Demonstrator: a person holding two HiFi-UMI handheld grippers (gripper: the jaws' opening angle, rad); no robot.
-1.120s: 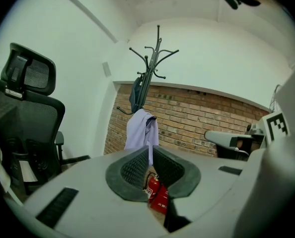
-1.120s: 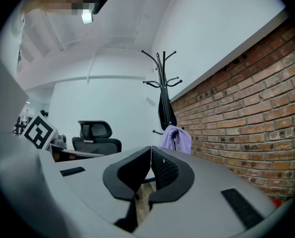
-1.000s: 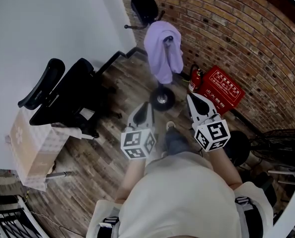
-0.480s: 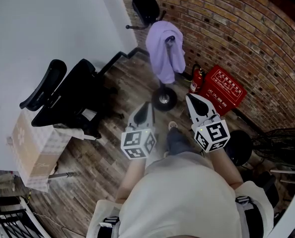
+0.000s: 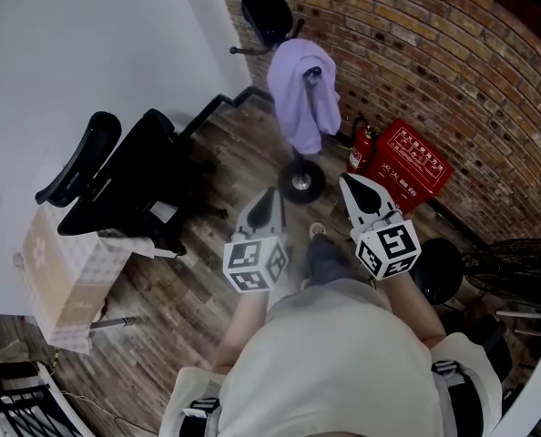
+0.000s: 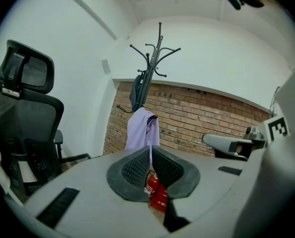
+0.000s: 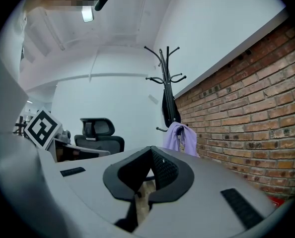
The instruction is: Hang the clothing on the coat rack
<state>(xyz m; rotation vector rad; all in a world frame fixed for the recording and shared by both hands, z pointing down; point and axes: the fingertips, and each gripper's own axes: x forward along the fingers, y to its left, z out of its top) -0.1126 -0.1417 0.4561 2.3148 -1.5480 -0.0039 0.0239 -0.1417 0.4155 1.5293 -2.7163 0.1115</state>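
The lilac garment [image 5: 302, 94] hangs over a low hook of the coat rack [image 6: 155, 58] beside the brick wall [image 5: 453, 53], well apart from both tools. The left tool [image 5: 271, 195] and the right tool [image 5: 346, 180] are both closed, with nothing between the jaws. The cloth looks soft, light and limp, so it would probably sag if taken by one edge; the bunched part near the hook seems the safer hold.

What I see round me: chair, boxes, brick.
A black office chair [image 5: 116, 176] stands left of centre on the wooden floor [image 5: 179, 276], with a pale cardboard box [image 5: 56, 276] at lower left. Right of centre, a red crate [image 5: 409, 167] and a fire extinguisher [image 5: 360, 148] sit by the brick wall [image 5: 453, 53].
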